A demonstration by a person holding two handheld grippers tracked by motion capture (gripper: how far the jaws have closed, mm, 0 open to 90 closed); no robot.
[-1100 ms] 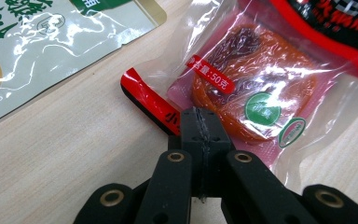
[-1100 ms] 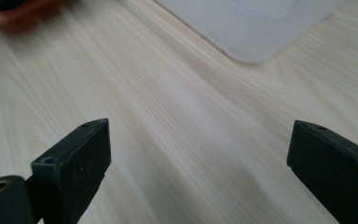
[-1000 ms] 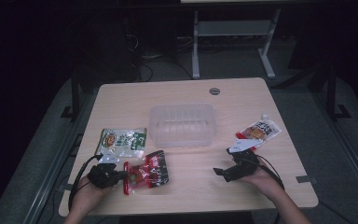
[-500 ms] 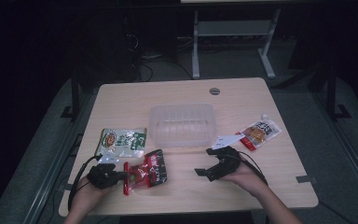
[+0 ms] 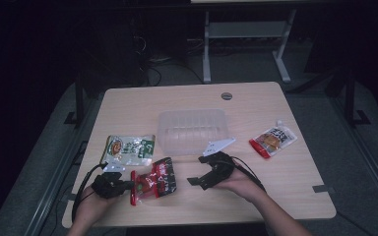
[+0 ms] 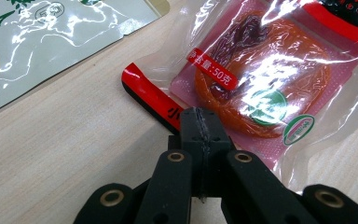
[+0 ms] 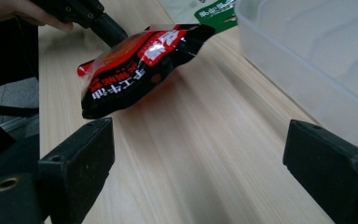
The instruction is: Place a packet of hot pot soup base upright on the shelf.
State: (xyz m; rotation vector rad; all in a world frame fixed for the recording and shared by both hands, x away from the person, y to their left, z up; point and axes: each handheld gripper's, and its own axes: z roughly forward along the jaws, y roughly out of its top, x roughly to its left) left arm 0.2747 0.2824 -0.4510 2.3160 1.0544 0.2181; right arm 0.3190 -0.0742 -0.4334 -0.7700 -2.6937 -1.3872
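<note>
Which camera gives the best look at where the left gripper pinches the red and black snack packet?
The left gripper view: the left gripper is shut on the red and black snack packet at its sealed edge. The high view shows the packet small; the right gripper view shows it lifted off the table at one end.

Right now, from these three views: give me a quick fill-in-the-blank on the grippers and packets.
1. The left gripper is shut on the edge of the ____ packet.
2. The right gripper has its jaws ____, nothing between them.
3. The clear plastic tub holds ____.
4. The green packet lies to the ____ of the tub in the high view.

Missing words: red; open; nothing; left
</note>
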